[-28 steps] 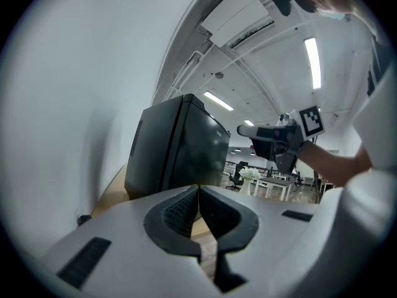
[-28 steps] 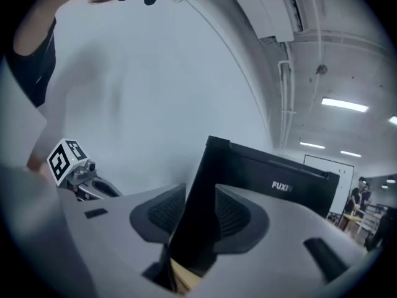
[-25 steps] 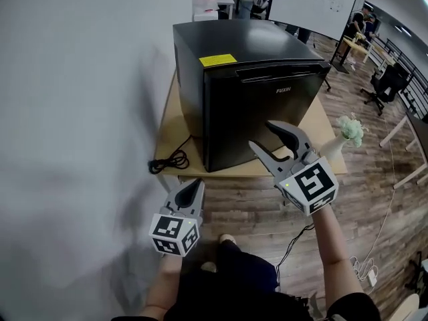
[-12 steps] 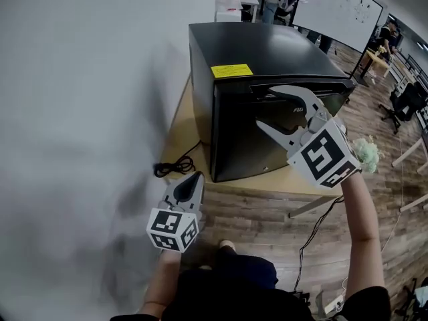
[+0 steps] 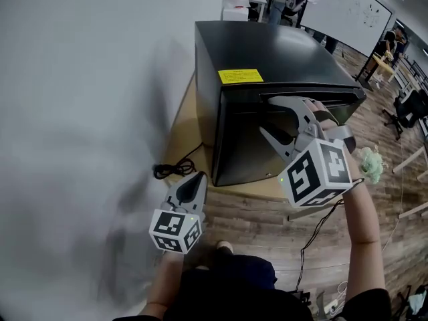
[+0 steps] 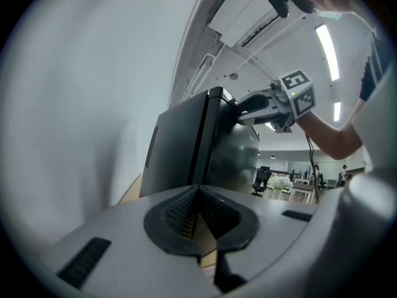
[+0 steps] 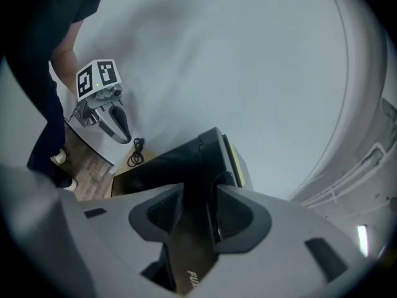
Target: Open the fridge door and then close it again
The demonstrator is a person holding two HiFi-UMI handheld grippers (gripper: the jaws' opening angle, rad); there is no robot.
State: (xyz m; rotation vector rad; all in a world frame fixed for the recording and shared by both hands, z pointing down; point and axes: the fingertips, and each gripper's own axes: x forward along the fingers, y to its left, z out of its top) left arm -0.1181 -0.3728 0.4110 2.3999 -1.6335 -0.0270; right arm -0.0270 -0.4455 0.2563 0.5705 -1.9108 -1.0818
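A small black fridge [image 5: 267, 52] with a yellow label [image 5: 240, 76] stands on a low wooden table [image 5: 184, 132], its door [image 5: 244, 149] shut. My right gripper [image 5: 267, 116] is at the door's top edge. One jaw lies along the handle recess and the other over the door front. The jaws are closing, the door's upper edge [image 7: 208, 185] runs between them, and the pads stand apart from it. My left gripper [image 5: 197, 179] hangs low at the left, shut and empty, in front of the table's corner. The left gripper view shows the fridge [image 6: 186, 148] side-on.
A white wall runs along the left. A black cable [image 5: 172, 170] lies coiled on the table beside the fridge. A vase of white flowers [image 5: 371, 166] stands at the right of the fridge. A whiteboard [image 5: 341, 2], desks, chairs and people are at the back.
My right gripper rose from in front of the lower door to the door's top edge and rolled over. My left gripper shifted slightly. The door stayed shut.
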